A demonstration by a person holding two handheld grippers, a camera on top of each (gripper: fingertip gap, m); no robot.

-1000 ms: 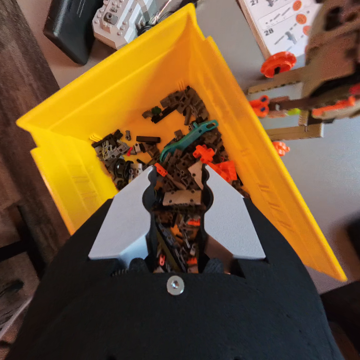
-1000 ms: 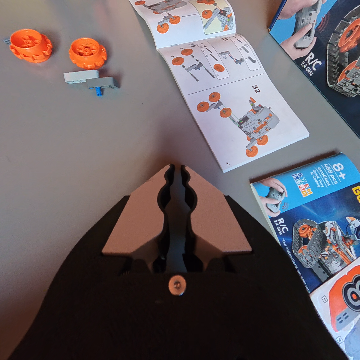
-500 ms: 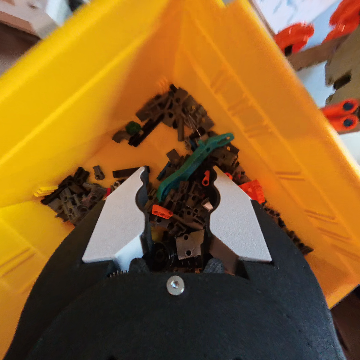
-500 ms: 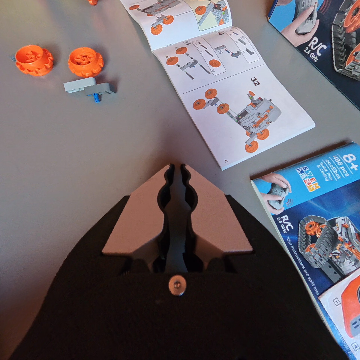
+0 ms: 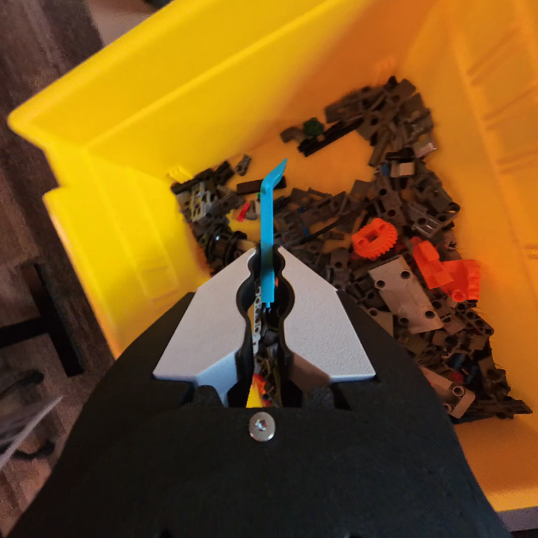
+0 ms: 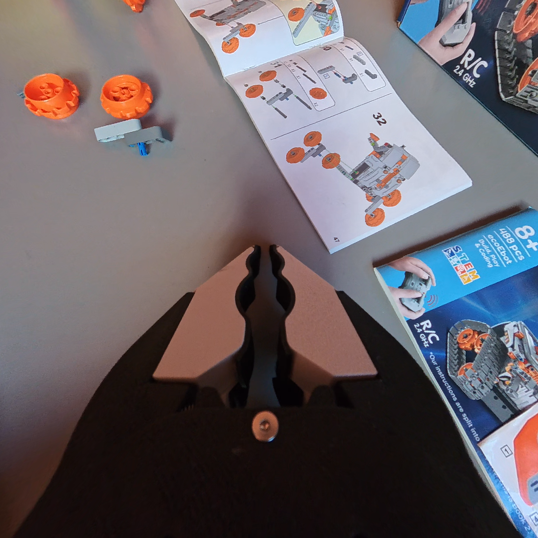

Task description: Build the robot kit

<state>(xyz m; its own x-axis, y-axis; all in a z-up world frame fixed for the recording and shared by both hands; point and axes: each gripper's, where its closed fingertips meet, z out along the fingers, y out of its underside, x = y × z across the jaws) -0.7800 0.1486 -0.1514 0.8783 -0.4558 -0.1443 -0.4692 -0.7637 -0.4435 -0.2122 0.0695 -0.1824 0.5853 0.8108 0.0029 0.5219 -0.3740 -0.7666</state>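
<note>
While the right gripper (image 6: 263, 247) hung nearly closed and empty, the left gripper (image 5: 265, 250) pinched a thin blue bent plastic lever (image 5: 267, 230), its length pointing straight ahead beyond the jaws.

bin walls (image 5: 174, 96) hemming parts pile (image 5: 387, 262), bare tabletop (image 6: 145, 233)

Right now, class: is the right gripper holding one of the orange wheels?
No, the right gripper is shut on nothing; both orange wheels lie apart on the table.
</note>
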